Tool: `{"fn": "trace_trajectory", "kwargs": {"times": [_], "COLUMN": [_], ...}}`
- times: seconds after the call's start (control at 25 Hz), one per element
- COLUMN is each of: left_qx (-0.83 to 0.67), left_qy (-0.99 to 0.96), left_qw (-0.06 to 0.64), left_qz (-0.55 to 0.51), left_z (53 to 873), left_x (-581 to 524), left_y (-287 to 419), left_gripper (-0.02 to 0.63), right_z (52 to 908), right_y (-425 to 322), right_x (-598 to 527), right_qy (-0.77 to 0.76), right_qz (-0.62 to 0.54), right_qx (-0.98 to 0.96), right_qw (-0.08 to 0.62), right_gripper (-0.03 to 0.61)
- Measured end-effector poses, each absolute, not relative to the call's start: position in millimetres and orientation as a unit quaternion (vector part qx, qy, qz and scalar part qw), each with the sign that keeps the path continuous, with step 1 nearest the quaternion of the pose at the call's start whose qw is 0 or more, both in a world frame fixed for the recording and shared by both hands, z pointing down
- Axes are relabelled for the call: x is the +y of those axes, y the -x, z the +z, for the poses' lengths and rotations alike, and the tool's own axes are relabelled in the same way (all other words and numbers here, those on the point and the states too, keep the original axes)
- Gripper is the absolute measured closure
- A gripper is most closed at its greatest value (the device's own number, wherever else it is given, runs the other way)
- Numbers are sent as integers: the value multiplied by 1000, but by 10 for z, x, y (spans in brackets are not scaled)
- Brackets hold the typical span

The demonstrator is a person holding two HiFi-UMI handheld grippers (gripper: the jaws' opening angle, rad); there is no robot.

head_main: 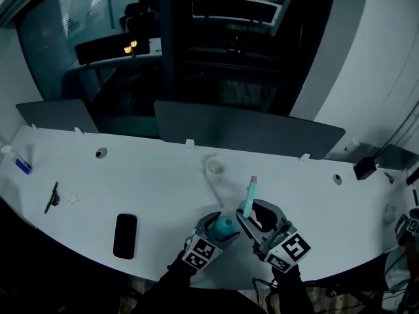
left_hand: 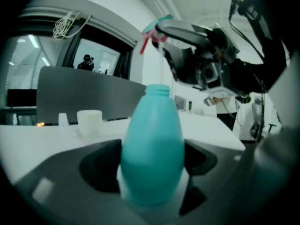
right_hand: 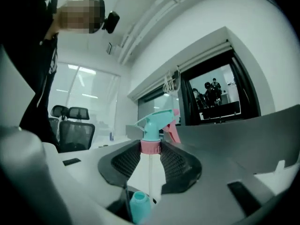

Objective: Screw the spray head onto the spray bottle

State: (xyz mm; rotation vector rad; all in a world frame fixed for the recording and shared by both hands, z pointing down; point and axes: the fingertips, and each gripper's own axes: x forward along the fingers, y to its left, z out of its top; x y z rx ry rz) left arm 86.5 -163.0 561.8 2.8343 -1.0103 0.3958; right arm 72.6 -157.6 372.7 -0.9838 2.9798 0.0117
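Spray bottle point(left_hand: 152, 158): where have you got it?

— Upright between the jaws of my left gripper point(head_main: 219, 224). They stand wide and press on its teal belly from both sides. Its neck is open, with nothing on it, and the worktop point(head_main: 150, 182) lies beneath.

— And the spray head point(right_hand: 154, 125)?

— In my right gripper point(right_hand: 150, 159). Those jaws are about half closed and clamp the pink collar point(right_hand: 151, 146). The thin dip tube point(right_hand: 149, 177) hangs straight down between them.

— How do the two sit to each other?

— The head is above my left jaws and a little to one side. In the right gripper view, the bottle's mouth shows just below my right jaws, close beside the lower end of the tube. I cannot tell whether the tip has entered the neck.

— So how far along are you?

— Both parts are gripped and brought near each other, but the collar is well clear of the neck. I judge the joining itself is all to come. The tube has to go down into the neck and the collar has to settle on the thread. Then I turn it tight while my left jaws keep the bottle from spinning.
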Motion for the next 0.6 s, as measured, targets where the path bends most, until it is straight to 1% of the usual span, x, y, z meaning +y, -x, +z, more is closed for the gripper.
{"fn": "trace_trajectory", "kwargs": {"times": [0.08, 0.16, 0.32, 0.48, 0.6], "left_qx": [-338, -340, -341, -343, -343], "left_qy": [-931, -930, -929, -929, -928], "left_qw": [56, 58, 60, 61, 63], "left_qz": [130, 129, 130, 130, 129], "left_z": [5609, 5602, 5608, 5610, 5610], "left_x": [-1630, -1628, -1624, -1627, -1622], "left_y": [-859, -851, -852, -847, -838], "left_gripper": [222, 222, 222, 221, 221], "right_z": [3681, 3678, 3618, 3335, 3269], "right_y": [-737, -731, -691, -708, -654], "right_x": [-1445, -1370, -1350, -1369, -1357], "right_qy": [311, 308, 308, 306, 294], "right_qz": [-1, -6, 9, 24, 27], "right_qx": [950, 950, 949, 947, 951], "right_qw": [37, 55, 64, 93, 89], "right_gripper": [448, 448, 448, 448, 449]}}
